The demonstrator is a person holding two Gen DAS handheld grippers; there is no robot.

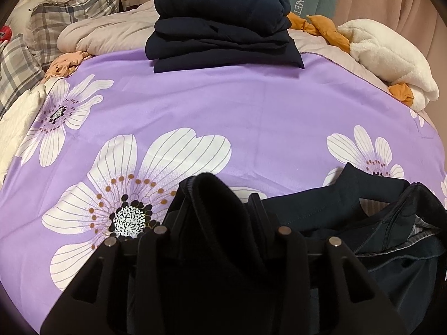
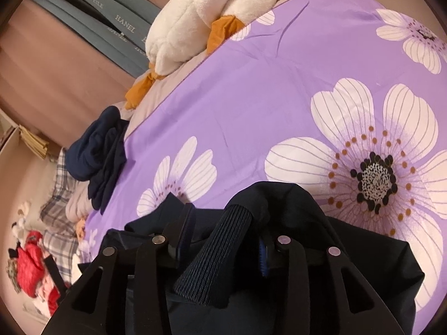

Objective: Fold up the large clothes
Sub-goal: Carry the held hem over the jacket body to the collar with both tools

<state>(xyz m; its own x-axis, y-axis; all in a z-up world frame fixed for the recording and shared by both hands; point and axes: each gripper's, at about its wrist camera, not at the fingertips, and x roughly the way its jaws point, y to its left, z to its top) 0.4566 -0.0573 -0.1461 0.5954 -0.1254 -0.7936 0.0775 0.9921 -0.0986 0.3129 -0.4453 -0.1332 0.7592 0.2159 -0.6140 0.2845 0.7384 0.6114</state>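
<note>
Nearest, clamping a ribbed edge of a dark jacket point(image 1: 391, 223) between the jaws of the left gripper point(image 1: 218, 209), fabric bunching up between the fingers. Likewise pinching a ribbed cuff of the same dark jacket point(image 2: 363, 265) in the right gripper point(image 2: 226, 223), jaws closed on the cloth. Lying loose and rumpled at the near edge of the purple floral bedspread point(image 1: 223, 106), zipper and lining showing, not yet folded. Spreading beyond the jacket, bare flowered cover. Sitting at the far edge of the bedspread, a neat stack of folded dark clothes point(image 1: 223, 28), suggesting several pieces done. Resting to the right of that stack, a white plush goose point(image 1: 391, 53); to its left, plaid pillows point(image 1: 72, 8). Likely remaining: flattening and folding this jacket, then stacking it.
</note>
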